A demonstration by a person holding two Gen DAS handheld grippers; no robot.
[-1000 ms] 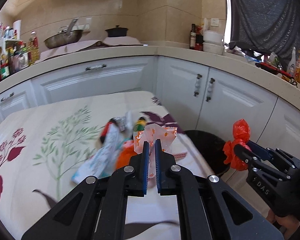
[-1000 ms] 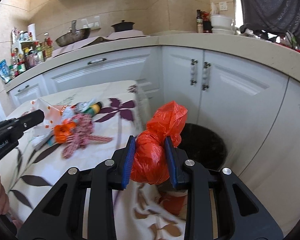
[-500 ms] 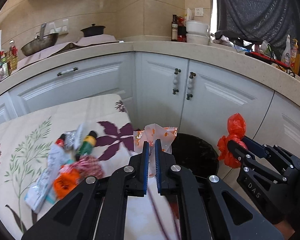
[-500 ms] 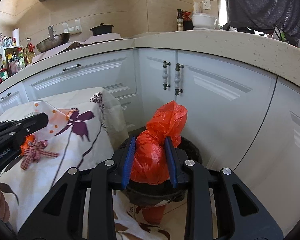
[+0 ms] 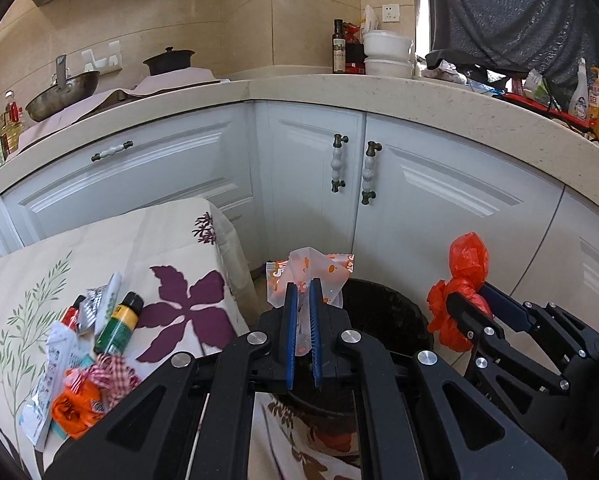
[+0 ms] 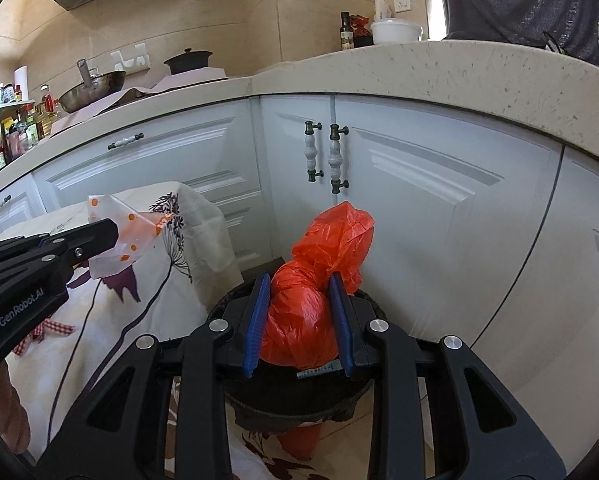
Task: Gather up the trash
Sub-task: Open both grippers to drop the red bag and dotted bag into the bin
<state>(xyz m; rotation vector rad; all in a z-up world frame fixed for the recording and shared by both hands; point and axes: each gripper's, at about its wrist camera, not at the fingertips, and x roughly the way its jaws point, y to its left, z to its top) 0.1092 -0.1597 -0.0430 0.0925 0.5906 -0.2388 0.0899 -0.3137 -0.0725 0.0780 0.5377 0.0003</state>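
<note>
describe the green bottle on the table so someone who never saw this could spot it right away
Start at the table with the floral cloth in front of the white cabinets, and find the trash pile near its front edge. The green bottle lies on its side at the pile's far right, black cap pointing away. It is the only green, solid cylinder among flat wrappers and crumpled orange plastic.

A crumpled clear wrapper [image 5: 313, 276] with orange dots is pinched upright between the left gripper [image 5: 303, 322] pads, above the near rim of the black bin [image 5: 387, 312]. An orange plastic bag [image 6: 311, 312], bunched and knotted, is clamped in the right gripper [image 6: 299, 324] over the bin's mouth. More trash [image 5: 87, 352], including a green tube and possibly a checked ribbon, lies heaped on the floral cloth left of the bin.
</note>
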